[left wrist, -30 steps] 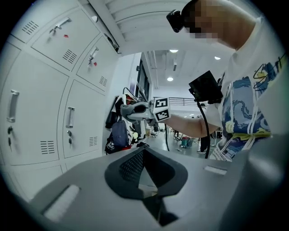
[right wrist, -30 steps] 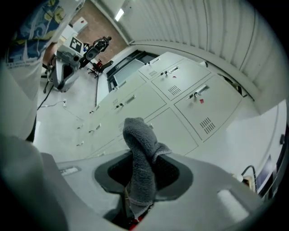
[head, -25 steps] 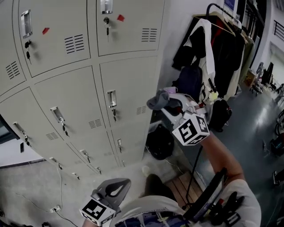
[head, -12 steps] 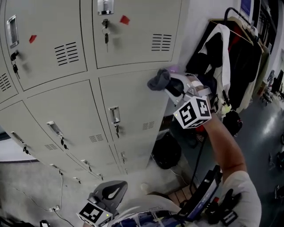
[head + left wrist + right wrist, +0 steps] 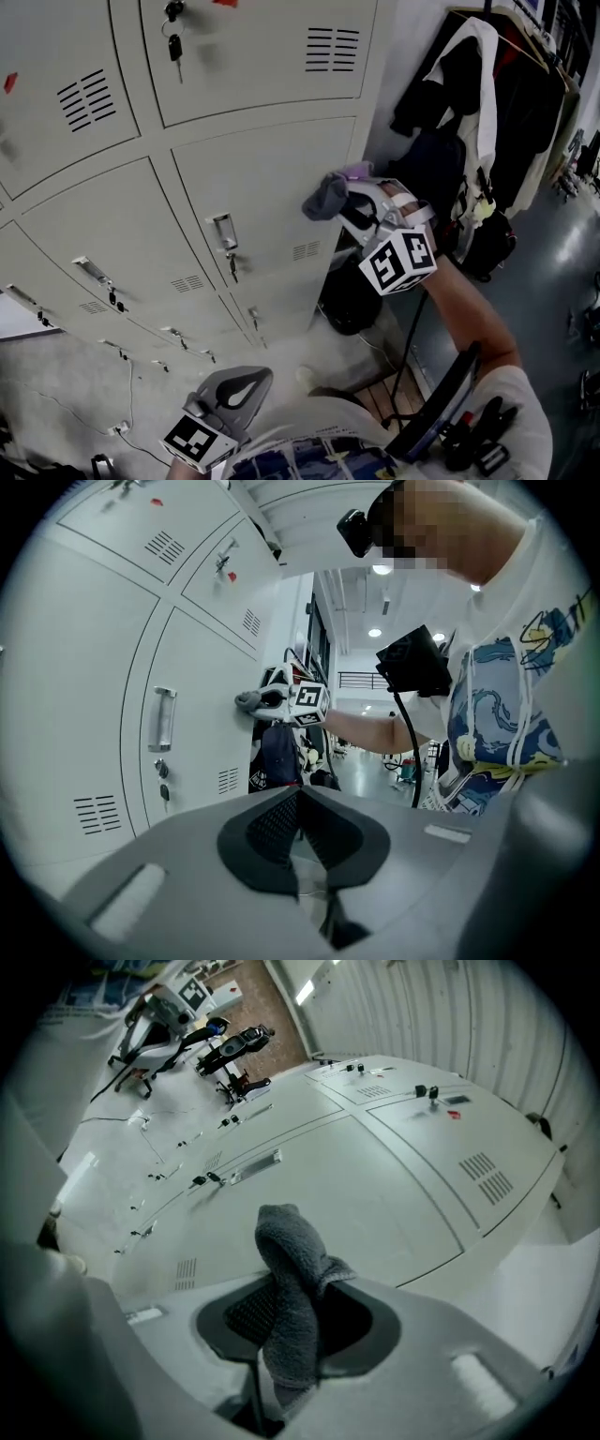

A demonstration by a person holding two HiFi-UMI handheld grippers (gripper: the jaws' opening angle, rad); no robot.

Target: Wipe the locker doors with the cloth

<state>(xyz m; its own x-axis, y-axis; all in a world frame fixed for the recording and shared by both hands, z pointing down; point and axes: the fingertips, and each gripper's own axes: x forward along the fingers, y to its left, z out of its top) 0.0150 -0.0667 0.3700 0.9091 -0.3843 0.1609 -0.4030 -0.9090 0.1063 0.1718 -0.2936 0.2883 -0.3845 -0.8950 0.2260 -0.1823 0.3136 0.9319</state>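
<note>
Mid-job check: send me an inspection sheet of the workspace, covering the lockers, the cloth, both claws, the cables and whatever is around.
Surface: grey locker doors, all shut; keys hang in an upper lock; no dirt can be made out.
Job's things: grey cloth, bunched, held up close to a middle door; contact unclear.
Clutter: coats on a rack beside the lockers; dark bag at the locker base.
Grippers: right claw shut on the cloth; left claw shut, empty, held low.
Cables: black cable hangs below the right arm; thin white cable lies on the floor.
Surroundings: glossy floor to the right.
</note>
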